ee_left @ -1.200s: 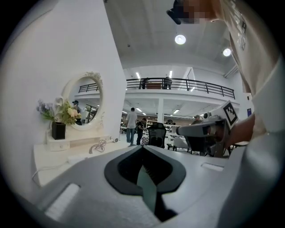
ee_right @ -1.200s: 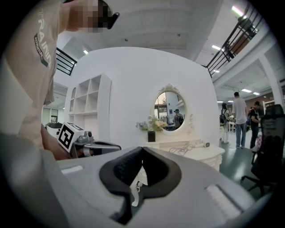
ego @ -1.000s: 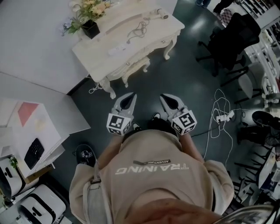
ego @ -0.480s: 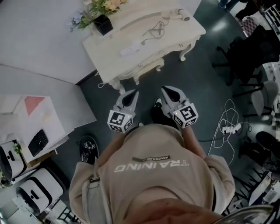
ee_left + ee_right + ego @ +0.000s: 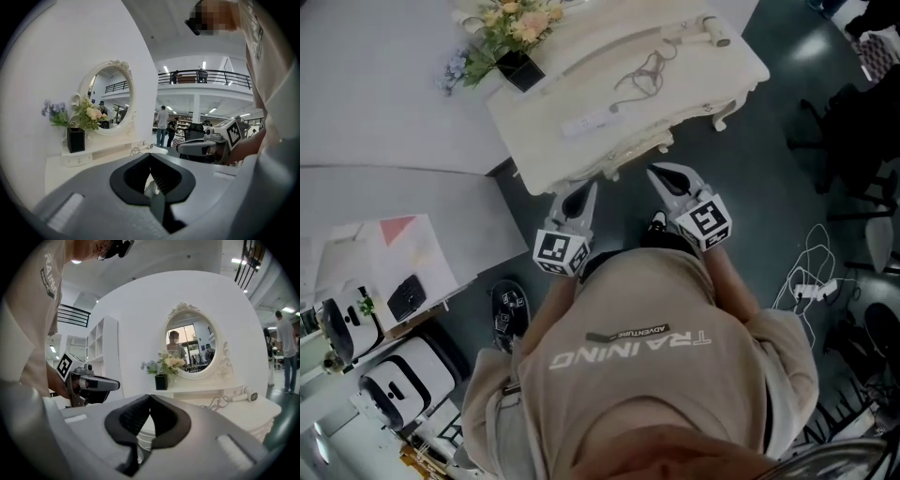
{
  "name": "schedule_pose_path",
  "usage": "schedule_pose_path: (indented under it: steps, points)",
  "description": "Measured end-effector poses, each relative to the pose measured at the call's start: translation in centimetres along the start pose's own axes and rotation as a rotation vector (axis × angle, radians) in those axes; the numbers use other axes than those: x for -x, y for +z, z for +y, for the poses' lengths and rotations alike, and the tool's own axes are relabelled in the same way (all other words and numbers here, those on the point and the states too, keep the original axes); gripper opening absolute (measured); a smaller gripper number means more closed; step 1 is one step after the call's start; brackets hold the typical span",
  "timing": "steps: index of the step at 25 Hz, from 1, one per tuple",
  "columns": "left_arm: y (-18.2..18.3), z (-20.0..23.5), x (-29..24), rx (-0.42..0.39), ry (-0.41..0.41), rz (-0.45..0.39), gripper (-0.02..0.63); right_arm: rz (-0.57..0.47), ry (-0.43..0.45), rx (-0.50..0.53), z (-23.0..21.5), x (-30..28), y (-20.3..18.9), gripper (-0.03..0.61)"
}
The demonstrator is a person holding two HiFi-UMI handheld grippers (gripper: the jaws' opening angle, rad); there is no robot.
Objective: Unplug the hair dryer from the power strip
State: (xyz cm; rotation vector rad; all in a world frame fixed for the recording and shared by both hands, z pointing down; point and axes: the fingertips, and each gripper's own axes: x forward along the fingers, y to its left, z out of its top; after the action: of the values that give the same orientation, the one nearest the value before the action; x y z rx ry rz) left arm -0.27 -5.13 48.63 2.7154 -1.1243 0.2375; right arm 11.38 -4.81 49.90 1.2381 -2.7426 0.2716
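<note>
The hair dryer [image 5: 713, 29] lies at the far right end of the cream desk [image 5: 694, 94]. Its cord [image 5: 643, 69] loops in a loose tangle towards the white power strip [image 5: 589, 121], which sits nearer the front edge. Whether the plug is seated in the strip is too small to tell from the head view. A black vase of flowers [image 5: 517, 58] stands at the desk's left end, and an oval mirror [image 5: 192, 341] hangs on the wall behind.

Over the past second the person has walked up to the desk, which now fills the top of the head view, its front edge just ahead of both tools. The left tongs [image 5: 584, 190] and right tongs [image 5: 659, 174] are held out side by side, each clenched tip to tip on nothing. Both are short of the power strip and well apart from the dryer.

The approach looks nearly complete, but the unplugging itself has not begun. One pair of tongs would likely need to open for the plug while the other steadies the strip.
</note>
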Motion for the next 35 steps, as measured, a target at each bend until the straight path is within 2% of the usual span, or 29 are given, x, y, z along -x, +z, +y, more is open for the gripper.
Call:
schedule_pose_path:
  steps: [6,12,17,22,27,30,35]
  points:
    - [0.0,1.8,-4.0,0.040,0.059,0.028,0.006,0.062,0.075,-0.027,-4.0,-3.0,-1.3,0.004]
    - [-0.7,4.3,-7.0,0.040,0.025,0.064,0.006,0.109,0.089,-0.055,-5.5,-6.6,-2.4,0.005]
    - [-1.4,8.0,-9.2,-0.018,-0.057,0.071,0.006,0.169,0.023,-0.018,-6.7,-10.5,-2.2,0.005]
    - [-2.7,11.7,-12.1,-0.040,-0.157,0.128,0.006,0.206,-0.053,-0.033,-7.7,-13.4,-1.1,0.004]
    - [-5.8,14.4,-15.0,0.027,-0.280,0.238,0.006,0.275,-0.085,-0.016,-7.4,-15.6,-1.5,0.005]
    - [-7.1,16.1,-16.3,0.020,-0.288,0.280,0.006,0.321,-0.113,-0.031,-7.4,-16.0,-2.7,0.005]
    - [-9.2,18.2,-17.7,0.004,-0.245,0.358,0.006,0.404,-0.128,-0.033,-8.5,-17.5,-5.4,0.005]
